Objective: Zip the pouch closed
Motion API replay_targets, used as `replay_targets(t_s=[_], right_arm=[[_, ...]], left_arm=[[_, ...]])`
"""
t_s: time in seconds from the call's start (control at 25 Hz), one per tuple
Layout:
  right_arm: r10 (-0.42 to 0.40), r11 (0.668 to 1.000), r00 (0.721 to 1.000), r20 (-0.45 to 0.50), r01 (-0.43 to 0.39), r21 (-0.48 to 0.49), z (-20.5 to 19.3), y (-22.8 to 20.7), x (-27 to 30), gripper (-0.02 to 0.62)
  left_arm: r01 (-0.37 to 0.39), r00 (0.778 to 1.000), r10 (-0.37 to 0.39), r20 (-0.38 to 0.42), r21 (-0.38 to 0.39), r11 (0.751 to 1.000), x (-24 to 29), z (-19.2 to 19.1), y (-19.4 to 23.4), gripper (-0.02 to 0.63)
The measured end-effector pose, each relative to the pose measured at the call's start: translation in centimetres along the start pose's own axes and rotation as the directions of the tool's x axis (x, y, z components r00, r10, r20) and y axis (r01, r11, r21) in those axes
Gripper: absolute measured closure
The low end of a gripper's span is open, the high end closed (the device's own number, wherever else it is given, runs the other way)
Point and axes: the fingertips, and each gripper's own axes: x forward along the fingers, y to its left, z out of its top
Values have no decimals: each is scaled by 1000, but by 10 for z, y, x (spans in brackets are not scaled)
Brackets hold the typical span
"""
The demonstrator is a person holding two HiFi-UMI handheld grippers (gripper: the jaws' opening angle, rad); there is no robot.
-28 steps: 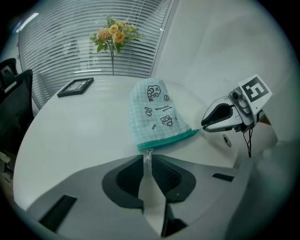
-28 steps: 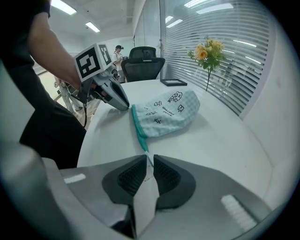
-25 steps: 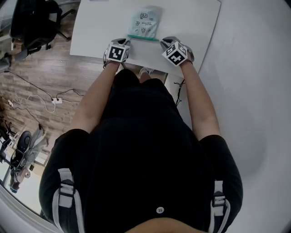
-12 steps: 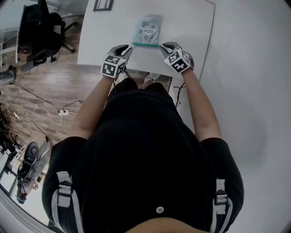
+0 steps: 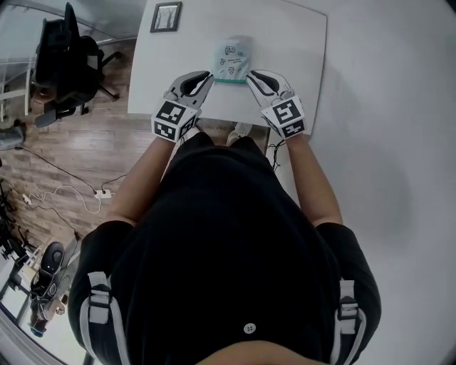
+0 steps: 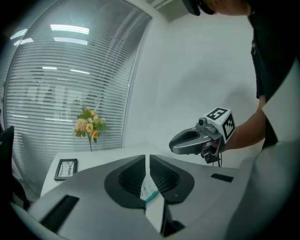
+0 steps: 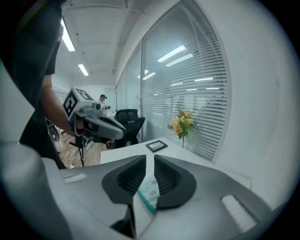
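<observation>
So the pouch is up between my two grippers, over the near part of the white table. It's pale with little printed doodles. Its teal zip strip runs along the edge closest to me, and that edge spans from one gripper to the other.

My left gripper has the left end of that edge. Its jaws have just been closing, and now they're nearly together with the pouch corner pinched between the pads. My right gripper has the other end, jaws also almost together and clamped on the pouch, with the teal strip poking out just below them. Both grippers angle in toward each other and tip a bit downward. Each one can see the other across the gap, marker cube and all. From the head view I can't tell if the far end of the pouch touches the table or hangs free.

Further out, a small framed picture lies near the table's far left corner. A bunch of yellow and peach flowers stands in front of the window blinds. Off to my left there's a black office chair on the wood floor.
</observation>
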Motion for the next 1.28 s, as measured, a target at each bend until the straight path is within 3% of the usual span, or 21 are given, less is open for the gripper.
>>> replay_targets(t_s=[0.24, 0.52, 0.84, 1.28], right_arm=[[-64, 997, 985, 159, 71, -39, 66, 10, -31, 554], [-128, 991, 946, 299, 132, 6, 116, 10, -78, 582], [-155, 987, 914, 375, 157, 25, 153, 12, -115, 584], [-160, 987, 915, 370, 159, 35, 148, 13, -119, 584]], left_arm=[[-5, 990, -5, 142, 76, 997, -24, 63, -12, 597], [12, 969, -45, 243, 135, 991, -40, 113, -35, 598], [32, 948, -81, 307, 161, 986, -50, 144, -53, 598], [25, 948, -77, 309, 170, 985, -56, 146, -59, 597]])
